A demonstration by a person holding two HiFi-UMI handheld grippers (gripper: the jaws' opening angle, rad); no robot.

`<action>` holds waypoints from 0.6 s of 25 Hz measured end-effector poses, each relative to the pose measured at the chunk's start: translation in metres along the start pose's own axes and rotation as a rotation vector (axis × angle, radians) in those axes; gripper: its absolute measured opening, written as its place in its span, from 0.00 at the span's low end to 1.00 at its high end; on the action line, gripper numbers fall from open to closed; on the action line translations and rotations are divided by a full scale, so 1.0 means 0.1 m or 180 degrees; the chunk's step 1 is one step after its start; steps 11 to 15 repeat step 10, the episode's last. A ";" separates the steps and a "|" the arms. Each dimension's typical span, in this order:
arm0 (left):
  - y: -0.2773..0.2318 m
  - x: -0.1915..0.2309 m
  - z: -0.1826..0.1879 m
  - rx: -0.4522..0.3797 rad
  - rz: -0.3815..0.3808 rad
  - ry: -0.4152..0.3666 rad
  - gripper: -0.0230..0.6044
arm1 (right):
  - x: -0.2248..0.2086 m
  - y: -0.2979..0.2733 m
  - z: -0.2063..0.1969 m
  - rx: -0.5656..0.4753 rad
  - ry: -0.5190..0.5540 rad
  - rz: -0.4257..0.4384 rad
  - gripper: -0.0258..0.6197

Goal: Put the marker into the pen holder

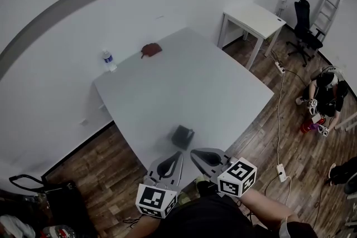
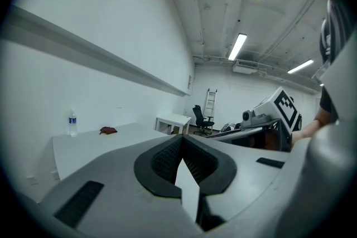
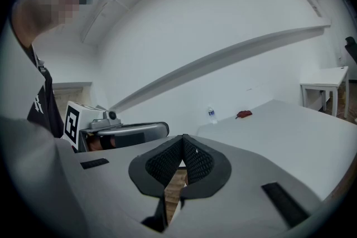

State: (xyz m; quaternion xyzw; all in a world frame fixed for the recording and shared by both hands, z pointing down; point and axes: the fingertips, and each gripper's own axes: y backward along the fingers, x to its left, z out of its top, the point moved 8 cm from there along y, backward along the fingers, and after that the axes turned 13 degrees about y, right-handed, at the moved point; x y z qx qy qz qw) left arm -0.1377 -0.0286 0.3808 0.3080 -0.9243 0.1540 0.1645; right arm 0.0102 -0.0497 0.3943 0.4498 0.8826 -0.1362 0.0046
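Observation:
A small black pen holder [image 1: 182, 136] stands on the white table [image 1: 212, 86] near its front edge. No marker shows in any view. My left gripper [image 1: 178, 154] hangs just in front of the table edge, below the holder, shut with nothing between its jaws [image 2: 182, 140]. Beside it on the right, my right gripper [image 1: 194, 152] is also shut and empty [image 3: 183, 139]. Each gripper sees the other: the right gripper [image 2: 273, 114] shows in the left gripper view and the left gripper [image 3: 120, 131] in the right gripper view.
A water bottle [image 1: 109, 59] and a red-brown object [image 1: 150, 50] lie at the table's far edge by the wall. A smaller white table [image 1: 254, 19], an office chair [image 1: 304, 30], a ladder [image 1: 330, 5] and a crouching person [image 1: 326, 92] are at the right. Cables cross the wood floor [image 1: 279, 120].

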 end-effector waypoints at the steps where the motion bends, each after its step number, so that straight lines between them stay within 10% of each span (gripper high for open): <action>1: 0.00 0.00 0.00 -0.0001 -0.0002 0.0000 0.04 | 0.00 0.00 0.00 0.0000 0.0003 -0.0004 0.06; 15: -0.04 -0.01 0.00 0.0006 -0.0027 -0.0002 0.04 | -0.03 0.01 0.00 0.0005 0.0021 -0.0034 0.06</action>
